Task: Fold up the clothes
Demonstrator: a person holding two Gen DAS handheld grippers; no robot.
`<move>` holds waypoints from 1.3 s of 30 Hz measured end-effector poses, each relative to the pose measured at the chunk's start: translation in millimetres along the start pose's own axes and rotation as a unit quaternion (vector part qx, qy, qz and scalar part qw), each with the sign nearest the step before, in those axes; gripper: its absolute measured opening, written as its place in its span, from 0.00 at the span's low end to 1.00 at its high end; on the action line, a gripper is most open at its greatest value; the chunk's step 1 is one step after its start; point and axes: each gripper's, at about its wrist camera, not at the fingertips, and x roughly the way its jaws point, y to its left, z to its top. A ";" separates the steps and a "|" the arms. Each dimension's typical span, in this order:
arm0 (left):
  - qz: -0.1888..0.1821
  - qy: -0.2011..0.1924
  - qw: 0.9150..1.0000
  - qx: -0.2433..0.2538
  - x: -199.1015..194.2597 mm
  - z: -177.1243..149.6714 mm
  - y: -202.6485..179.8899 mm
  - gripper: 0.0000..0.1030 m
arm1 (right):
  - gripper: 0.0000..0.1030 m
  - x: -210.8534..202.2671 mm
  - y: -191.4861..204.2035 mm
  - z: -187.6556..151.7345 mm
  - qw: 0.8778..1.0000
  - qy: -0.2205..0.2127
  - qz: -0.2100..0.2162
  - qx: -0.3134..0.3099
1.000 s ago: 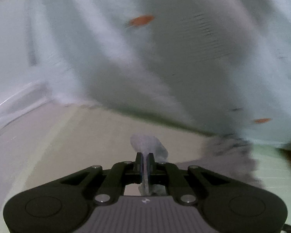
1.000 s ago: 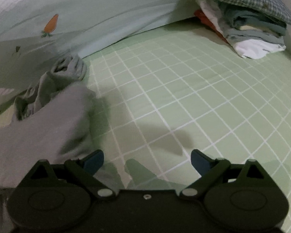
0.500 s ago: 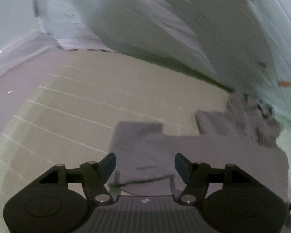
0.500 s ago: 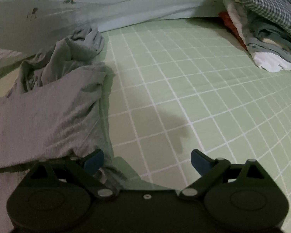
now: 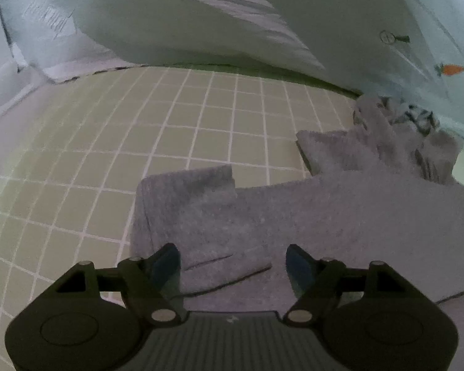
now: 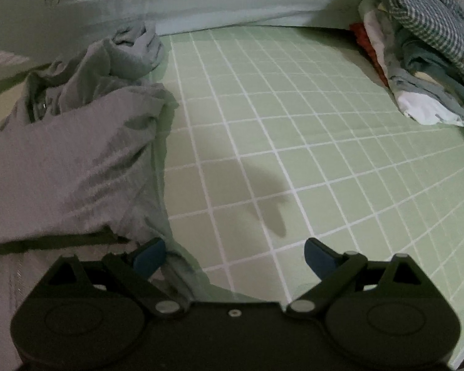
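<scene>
Grey garment (image 5: 309,216) lies part-folded on the checked sheet (image 6: 294,123), directly ahead of left gripper (image 5: 233,261); right gripper (image 6: 235,252) beside its edge. Both spread, empty. Pinch squared corners, keep edges aligned.

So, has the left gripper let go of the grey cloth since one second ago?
Yes. The left gripper is open now, and the grey garment lies flat on the checked sheet.

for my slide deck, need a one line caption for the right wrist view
Open right gripper beside grey garment on green checked sheet; clothes stack far right.
</scene>
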 end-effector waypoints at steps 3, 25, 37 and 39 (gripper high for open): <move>0.013 -0.008 1.000 0.024 1.5 -4.1 -5.8 0.77 | 0.94 0.5 4.1 -0.3 1.000 0.001 0.000 -0.011; -0.177 -0.016 0.976 -0.126 -58.2 60.5 -55.1 0.12 | 0.95 -3.1 -14.5 -6.7 0.997 -0.065 0.022 0.025; -0.073 0.039 0.996 0.012 -50.9 42.9 -138.8 0.94 | 1.00 -12.6 -52.5 9.3 0.989 -0.140 0.026 0.049; -0.044 0.044 0.998 -0.007 -46.3 40.4 -120.7 0.94 | 1.00 -12.1 -47.2 15.1 0.989 -0.137 0.046 0.038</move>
